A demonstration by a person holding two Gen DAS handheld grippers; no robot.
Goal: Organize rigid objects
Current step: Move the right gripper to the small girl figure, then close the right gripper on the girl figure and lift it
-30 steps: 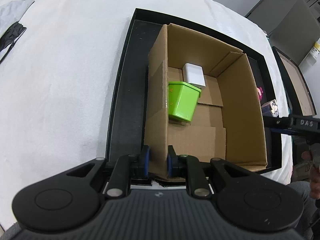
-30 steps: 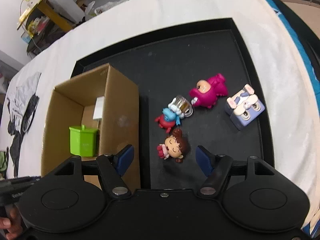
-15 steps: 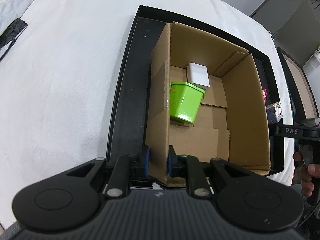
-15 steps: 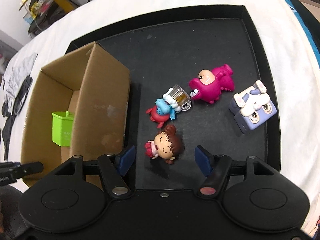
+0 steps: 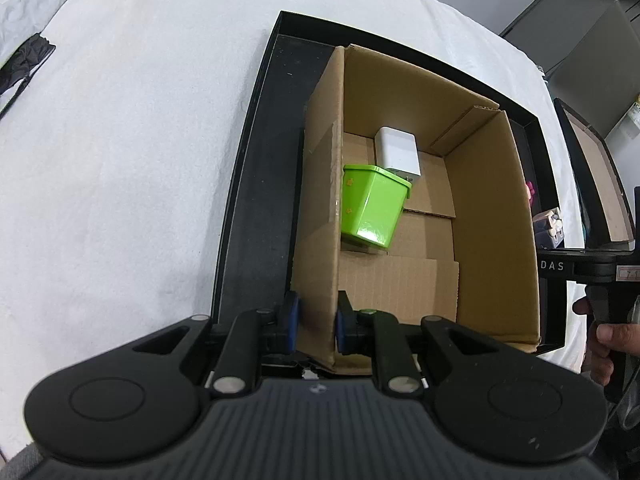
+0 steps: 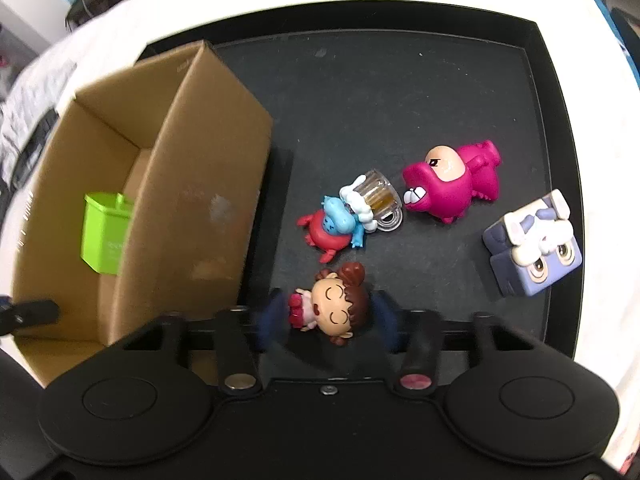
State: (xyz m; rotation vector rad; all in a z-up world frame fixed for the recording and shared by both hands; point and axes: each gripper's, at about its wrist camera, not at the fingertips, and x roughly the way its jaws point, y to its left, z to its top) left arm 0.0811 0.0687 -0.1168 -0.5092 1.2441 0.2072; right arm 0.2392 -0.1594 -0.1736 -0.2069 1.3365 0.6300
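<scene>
We have the doll [image 6: 334, 304] lying on the black tray [image 6: 552, 120], right between the jaws of our right gripper [image 6: 326, 322], which are closing on it from either side, pads not yet clearly pressing. Its long axis runs across the gap. Our left gripper [image 5: 314, 322] is clamped on the box [image 5: 320, 208] wall, just left of the doll.
</scene>
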